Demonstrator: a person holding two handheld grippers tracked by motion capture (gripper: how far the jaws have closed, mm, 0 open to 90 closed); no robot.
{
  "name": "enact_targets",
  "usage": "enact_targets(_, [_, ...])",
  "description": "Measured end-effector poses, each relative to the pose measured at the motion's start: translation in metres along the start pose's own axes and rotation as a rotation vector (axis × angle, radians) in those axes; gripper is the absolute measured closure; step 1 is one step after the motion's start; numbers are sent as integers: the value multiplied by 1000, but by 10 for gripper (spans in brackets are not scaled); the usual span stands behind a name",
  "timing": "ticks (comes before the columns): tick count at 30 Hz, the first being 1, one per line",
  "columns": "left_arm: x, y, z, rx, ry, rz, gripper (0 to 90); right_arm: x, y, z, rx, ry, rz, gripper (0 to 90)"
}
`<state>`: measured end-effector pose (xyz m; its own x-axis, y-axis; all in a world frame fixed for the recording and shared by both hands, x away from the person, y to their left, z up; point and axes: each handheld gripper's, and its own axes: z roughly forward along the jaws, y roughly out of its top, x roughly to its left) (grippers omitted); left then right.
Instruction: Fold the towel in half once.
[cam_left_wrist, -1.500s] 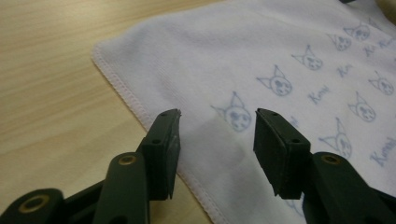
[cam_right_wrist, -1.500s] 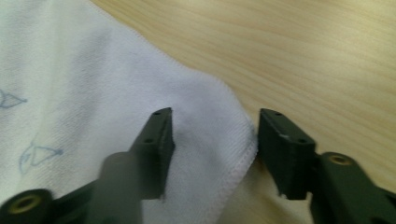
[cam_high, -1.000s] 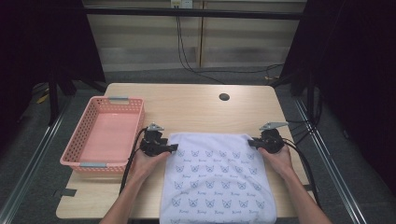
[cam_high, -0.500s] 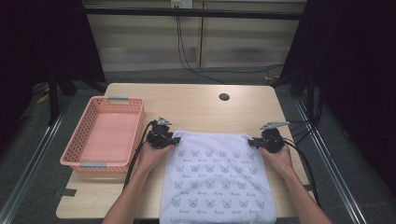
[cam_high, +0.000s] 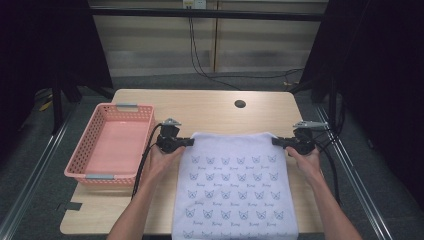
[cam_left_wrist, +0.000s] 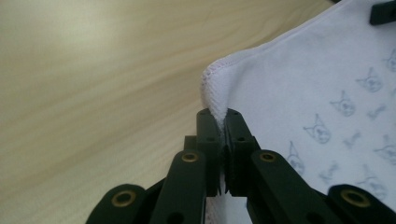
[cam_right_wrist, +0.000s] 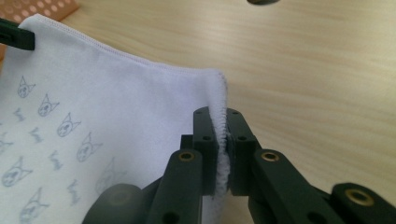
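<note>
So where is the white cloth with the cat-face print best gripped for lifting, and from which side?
At its two far corners, coming in from the outer sides along the far hem. The cloth lies flat with its near end hanging off the table, so only the thin stitched corners offer an edge to pinch. The left gripper and the right gripper are each shut on one corner.

Both forearms are bare, with no sleeve in sight. The left gripper (cam_high: 189, 142) and right gripper (cam_high: 275, 141) are matte black, each with flat jaws, linkage arms pinned by brass-ringed rivets, small dark screws near the tips, a grey three-cornered top plate and a trailing black cable.
</note>
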<state>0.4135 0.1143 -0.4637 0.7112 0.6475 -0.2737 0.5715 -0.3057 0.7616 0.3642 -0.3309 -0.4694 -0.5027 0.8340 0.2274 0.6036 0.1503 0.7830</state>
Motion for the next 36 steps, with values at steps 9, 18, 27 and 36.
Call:
enact_targets(9, [-7,43,-32,-99,-3,48,870,1,28,-30,-95,-1,-14,850])
enact_targets(18, [-14,72,-54,-180,-6,80,870,-1,67,-49,-159,-14,-28,851])
enact_targets(27, [-2,97,-66,-221,32,60,870,5,108,-53,-206,-22,-49,852])
enact_targets(36, [-1,124,-81,-266,45,81,869,10,148,-64,-240,-46,-74,852])
